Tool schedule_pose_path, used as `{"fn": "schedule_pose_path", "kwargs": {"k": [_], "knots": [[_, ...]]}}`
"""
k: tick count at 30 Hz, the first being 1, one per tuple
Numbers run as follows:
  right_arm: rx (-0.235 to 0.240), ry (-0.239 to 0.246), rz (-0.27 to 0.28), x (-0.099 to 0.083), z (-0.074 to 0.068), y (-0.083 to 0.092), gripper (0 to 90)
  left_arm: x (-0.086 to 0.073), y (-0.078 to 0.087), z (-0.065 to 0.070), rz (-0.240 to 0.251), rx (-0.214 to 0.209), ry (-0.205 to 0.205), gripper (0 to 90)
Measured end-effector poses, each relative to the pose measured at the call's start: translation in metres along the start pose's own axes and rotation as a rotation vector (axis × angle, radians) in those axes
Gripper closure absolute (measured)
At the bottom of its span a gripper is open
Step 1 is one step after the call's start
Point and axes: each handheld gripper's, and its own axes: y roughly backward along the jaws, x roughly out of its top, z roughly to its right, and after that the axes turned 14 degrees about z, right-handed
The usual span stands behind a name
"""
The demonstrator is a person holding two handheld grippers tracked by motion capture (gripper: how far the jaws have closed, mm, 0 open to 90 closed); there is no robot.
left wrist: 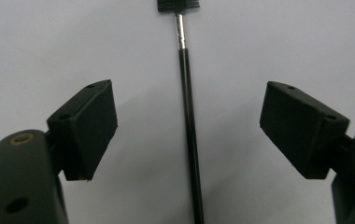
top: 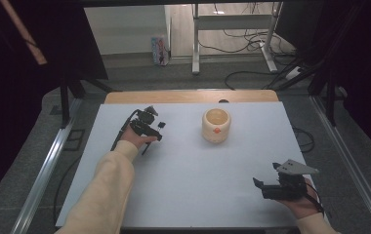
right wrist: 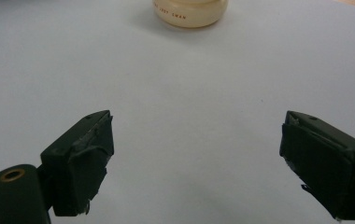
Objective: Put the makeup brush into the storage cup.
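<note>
Lower right of the high view, our right gripper (top: 271,183) idles over the white counter (top: 198,185), fingers spread wide with nothing between them. Mid-left, the left gripper (top: 156,127) straddles a thin glossy black brush (left wrist: 188,130) lying flat, fingers open and lined up to pinch. Past center stands a smooth cream round cup (top: 216,125).

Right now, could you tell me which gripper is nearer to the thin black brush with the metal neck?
Left. The left gripper hangs over the thin black brush, open jaws on either side of its handle. The right gripper sits open at the white table's near right corner.
</note>
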Motion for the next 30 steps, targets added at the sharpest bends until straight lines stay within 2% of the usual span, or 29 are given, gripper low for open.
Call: {"fn": "schedule_pose_path", "kwargs": {"k": [1, 6, 19, 25, 30], "knots": [[0.000, 0.000, 0.000, 0.000, 0.000, 0.000, 10.3, 0.001, -0.001, 0.000, -0.007, -0.002, 0.005, 21.8], [0.000, 0.001, -0.001, 0.000, 0.000, 0.000, 10.3, 0.005, -0.006, 0.000, -0.044, -0.001, -0.025, 27.3], [-0.002, 0.005, 0.001, 0.000, 0.001, 0.001, 10.3, 0.006, -0.014, 0.001, -0.095, -0.017, -0.040, 57.3], [-0.002, 0.005, 0.000, 0.000, 0.001, 0.001, 10.3, 0.005, -0.014, -0.001, -0.107, -0.049, -0.027, 73.8], [-0.003, 0.005, 0.001, 0.000, 0.001, 0.001, 10.3, 0.006, -0.015, 0.001, -0.114, -0.060, -0.038, 84.1]]}}
